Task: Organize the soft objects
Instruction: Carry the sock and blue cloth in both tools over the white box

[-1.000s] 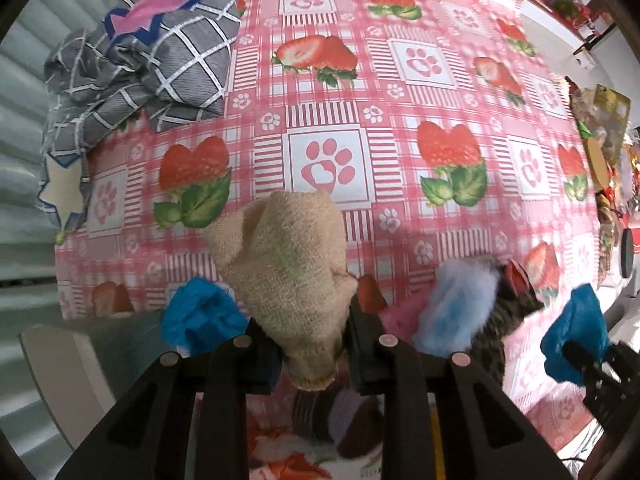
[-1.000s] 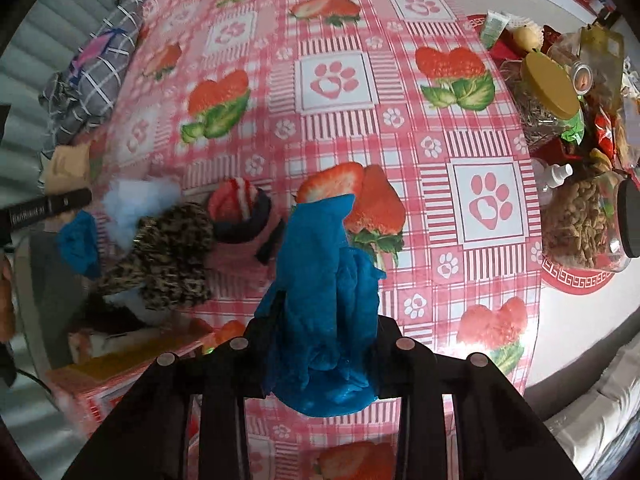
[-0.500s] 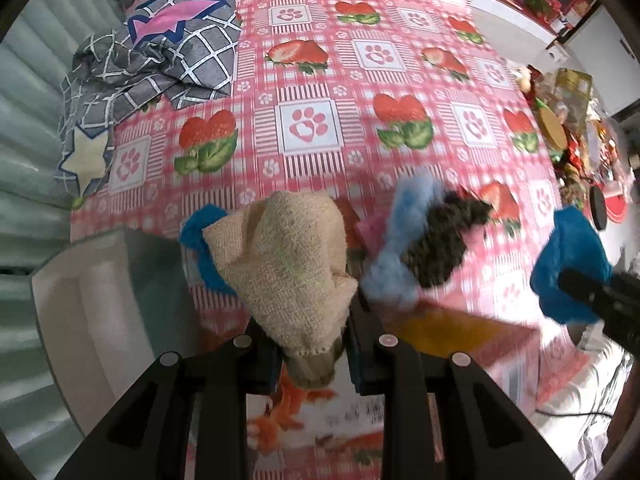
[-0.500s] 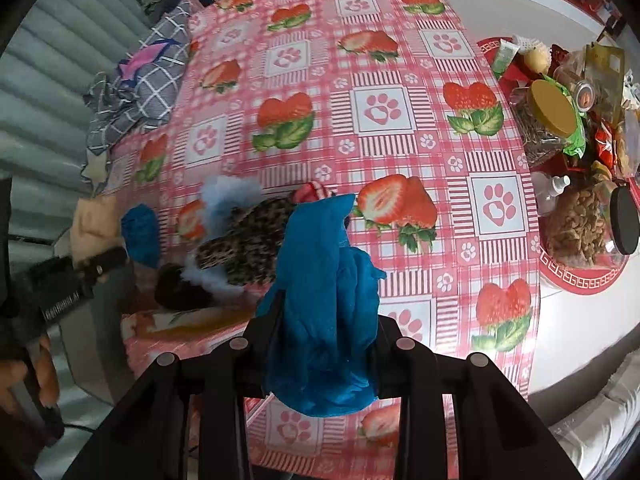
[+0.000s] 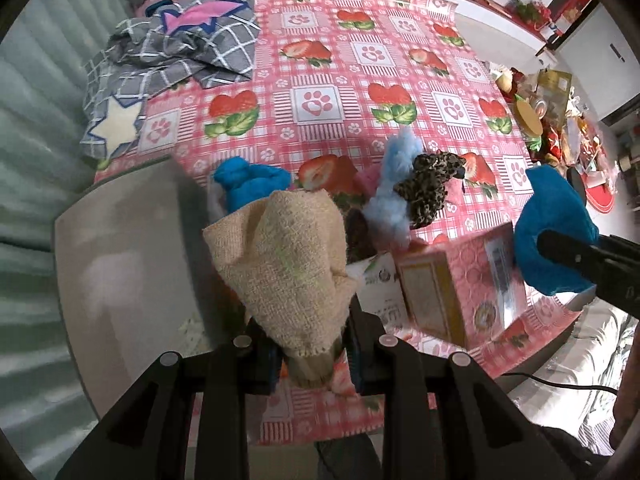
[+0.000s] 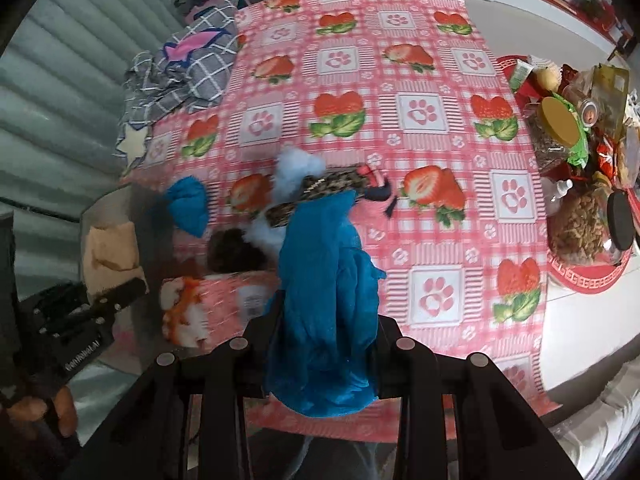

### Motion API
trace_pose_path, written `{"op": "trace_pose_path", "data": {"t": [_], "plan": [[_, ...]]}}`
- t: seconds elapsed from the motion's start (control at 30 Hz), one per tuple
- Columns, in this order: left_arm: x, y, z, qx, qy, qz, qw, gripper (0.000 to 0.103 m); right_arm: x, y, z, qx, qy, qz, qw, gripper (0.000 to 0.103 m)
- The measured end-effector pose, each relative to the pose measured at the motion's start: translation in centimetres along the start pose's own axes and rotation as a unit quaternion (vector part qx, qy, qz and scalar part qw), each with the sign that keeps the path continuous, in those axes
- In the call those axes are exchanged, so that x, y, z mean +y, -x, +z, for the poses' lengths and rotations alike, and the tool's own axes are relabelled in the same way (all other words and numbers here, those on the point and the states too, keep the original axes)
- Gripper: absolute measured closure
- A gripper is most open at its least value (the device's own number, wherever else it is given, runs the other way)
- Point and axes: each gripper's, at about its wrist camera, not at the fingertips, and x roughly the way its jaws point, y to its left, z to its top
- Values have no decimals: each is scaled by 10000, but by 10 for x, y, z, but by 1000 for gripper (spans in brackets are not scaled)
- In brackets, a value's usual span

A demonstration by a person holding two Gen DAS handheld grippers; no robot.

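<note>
Beige mitten (image 5: 284, 264) | lifted higher off tablecloth (image 5: 320, 60) | probably over bin (image 5: 120, 264)

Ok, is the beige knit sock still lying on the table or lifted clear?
Lifted clear: the beige knit sock hangs pinched in the left gripper, above the strawberry tablecloth and the grey bin.

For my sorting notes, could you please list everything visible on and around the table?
beige knit cloth: 1, in left gripper
blue fleece cloth: 1, in right gripper
blue cloth: 1, on table by bin
soft pile: 1, light blue, leopard, pink, mid-table
pink box: 1, near edge
grey bin: 1, left of table
checked grey fabric: 1, far left corner
tablecloth: 1, pink, strawberries
food jars: several, right edge
left gripper: shut
right gripper: shut
</note>
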Motion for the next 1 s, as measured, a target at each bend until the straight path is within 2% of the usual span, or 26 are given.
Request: {"op": "trace_pose_path", "data": {"t": [0.2,0.57,1.0], "plan": [[21,18,-25,-187,175,-42,9997,75,33,9,-7,-65,298,16,9995,68],[71,30,-63,-325,852,27,9958,75,87,5,-18,52,765,109,9970,68],[109,37,-96,-436,1413,185,9888,74,144,-5,-38,235,1541,97,9877,68]]}}
